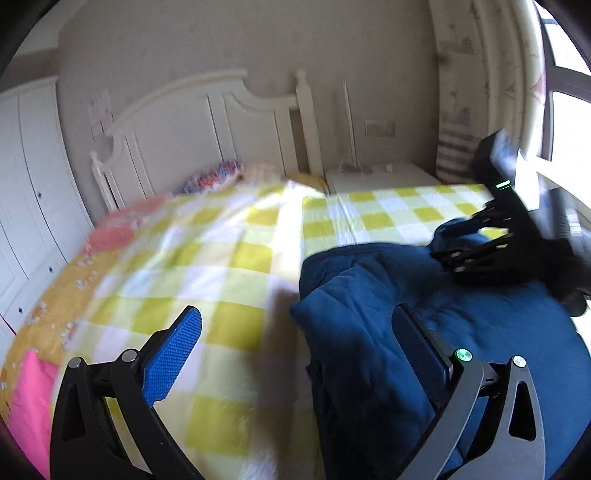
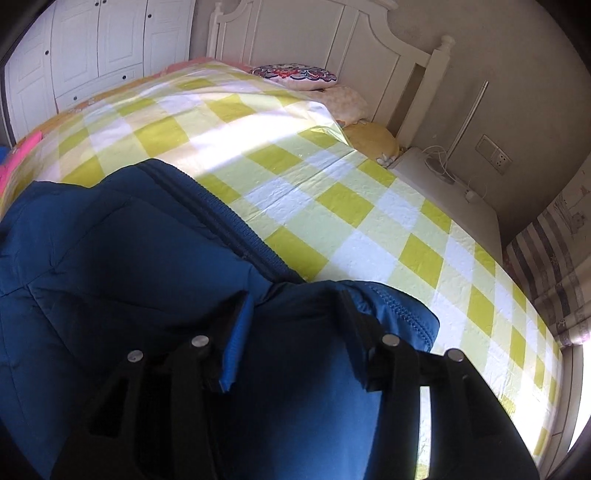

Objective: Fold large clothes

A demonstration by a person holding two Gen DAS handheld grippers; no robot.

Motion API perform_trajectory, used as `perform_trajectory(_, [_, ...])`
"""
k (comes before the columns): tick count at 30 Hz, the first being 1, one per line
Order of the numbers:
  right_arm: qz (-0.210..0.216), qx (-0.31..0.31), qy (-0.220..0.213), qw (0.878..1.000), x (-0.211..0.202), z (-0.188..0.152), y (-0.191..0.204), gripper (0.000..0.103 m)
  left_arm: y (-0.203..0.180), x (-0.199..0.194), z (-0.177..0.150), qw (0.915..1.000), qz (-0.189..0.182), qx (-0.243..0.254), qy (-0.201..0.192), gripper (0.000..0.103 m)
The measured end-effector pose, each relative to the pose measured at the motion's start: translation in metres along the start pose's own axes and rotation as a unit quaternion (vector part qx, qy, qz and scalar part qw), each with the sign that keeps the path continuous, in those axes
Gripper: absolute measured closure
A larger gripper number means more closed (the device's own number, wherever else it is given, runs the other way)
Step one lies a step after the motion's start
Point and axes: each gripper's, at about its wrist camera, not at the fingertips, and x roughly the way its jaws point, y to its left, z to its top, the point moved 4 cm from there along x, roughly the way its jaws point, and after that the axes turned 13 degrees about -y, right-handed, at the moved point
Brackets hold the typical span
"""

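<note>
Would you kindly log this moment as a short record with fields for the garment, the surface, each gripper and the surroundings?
garment: padded dark blue zip-up jacket, bunched on the bed
surface: bed under a yellow-and-white checked cover
left gripper: open, one finger over the jacket, the other over the cover
right gripper: open, jacket fabric between its fingers
surroundings: white wooden headboard, patterned pillow, white bedside table
</note>
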Motion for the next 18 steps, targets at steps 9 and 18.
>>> perform_trajectory(9, [-0.042, -0.053, 0.04, 0.997, -0.007, 0.009, 0.017, 0.057, -0.036, -0.029, -0.083, 0.9964, -0.058, -0.019, 0.058, 0.004])
perform_trajectory(18, [0.058, -0.151, 0.043, 0.986, -0.013, 0.035, 0.125, 0.056, -0.025, -0.027, -0.085, 0.9946, -0.065, -0.049, 0.065, 0.004])
